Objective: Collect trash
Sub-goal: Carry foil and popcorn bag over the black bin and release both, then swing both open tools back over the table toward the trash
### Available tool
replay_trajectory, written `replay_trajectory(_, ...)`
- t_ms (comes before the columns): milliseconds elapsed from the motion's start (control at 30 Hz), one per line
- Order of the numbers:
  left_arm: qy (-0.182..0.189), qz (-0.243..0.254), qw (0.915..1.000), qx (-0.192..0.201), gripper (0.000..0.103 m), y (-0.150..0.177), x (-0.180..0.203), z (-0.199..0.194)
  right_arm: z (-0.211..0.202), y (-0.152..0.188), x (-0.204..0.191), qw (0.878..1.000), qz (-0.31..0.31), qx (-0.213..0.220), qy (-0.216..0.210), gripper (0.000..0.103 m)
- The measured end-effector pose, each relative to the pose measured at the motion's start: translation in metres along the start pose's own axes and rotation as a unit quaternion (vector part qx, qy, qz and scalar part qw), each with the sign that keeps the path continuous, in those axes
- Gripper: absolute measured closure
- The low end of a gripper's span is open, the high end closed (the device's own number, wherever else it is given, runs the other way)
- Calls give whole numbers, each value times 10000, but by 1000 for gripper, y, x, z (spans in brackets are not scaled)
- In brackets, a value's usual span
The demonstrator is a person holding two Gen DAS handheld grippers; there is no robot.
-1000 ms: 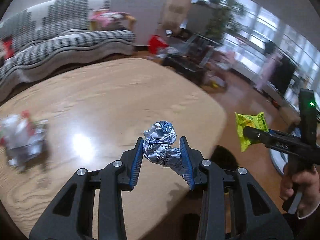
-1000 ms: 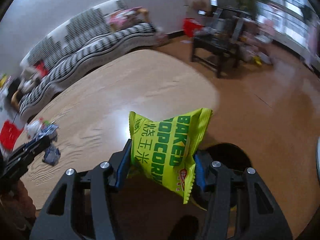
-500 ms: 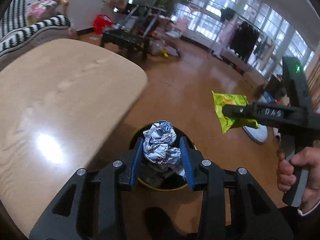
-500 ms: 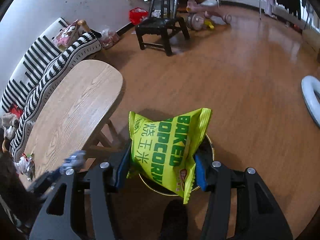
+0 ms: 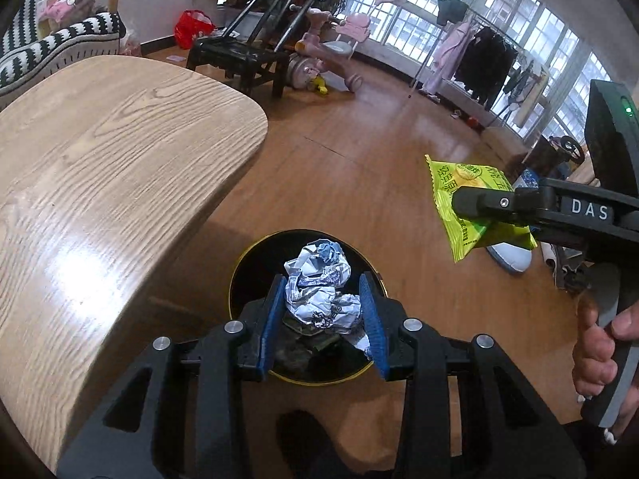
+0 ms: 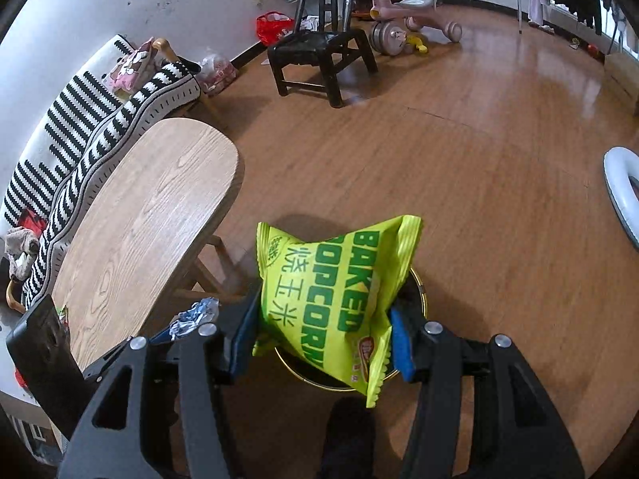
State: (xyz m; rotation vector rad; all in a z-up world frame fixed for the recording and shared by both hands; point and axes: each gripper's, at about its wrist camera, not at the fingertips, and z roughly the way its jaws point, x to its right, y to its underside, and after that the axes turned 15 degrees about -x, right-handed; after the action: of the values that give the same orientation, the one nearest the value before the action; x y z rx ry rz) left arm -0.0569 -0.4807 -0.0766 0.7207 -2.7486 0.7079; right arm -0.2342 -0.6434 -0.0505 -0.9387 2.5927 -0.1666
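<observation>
My left gripper [image 5: 321, 307] is shut on a crumpled ball of silver foil wrapper [image 5: 319, 285], held right above a round black bin [image 5: 255, 263] with a yellow rim on the floor. Some trash lies inside the bin. My right gripper [image 6: 323, 327] is shut on a yellow-green popcorn bag [image 6: 331, 299], which hangs over the same bin [image 6: 419, 291] and hides most of it. In the left wrist view the right gripper [image 5: 459, 203] with the bag [image 5: 463, 199] is at the right, held by a hand [image 5: 599, 351]. The foil ball [image 6: 195, 313] shows at the lower left of the right wrist view.
A light wooden table [image 5: 100, 167] stands just left of the bin, its rounded end close to the rim. Behind it is a striped sofa [image 6: 80, 127]. A black chair [image 6: 319, 56], a pink ride-on toy [image 6: 411, 12] and a clothes rack [image 5: 479, 56] stand farther off on the wooden floor.
Both grippers swung off the table and came over the bin on the floor, each still holding its piece. In the last half second the left sank slightly; the right stayed put.
</observation>
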Motion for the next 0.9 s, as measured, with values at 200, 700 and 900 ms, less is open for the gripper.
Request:
replay_trajectory(200, 2, -5, 10000, -46, 66, -3, 2, 10, 2, -2, -1, 10000, 20, 2, 12, 48)
replay_trajectory(700, 15, -15, 9999, -117, 44, -5, 3, 24, 1, -3, -2, 9999, 22, 109, 16, 32)
replay_trajectory(900, -21, -18, 10000, -24, 29, -2, 2, 14, 1, -3, -7, 9999, -44, 125, -3, 31)
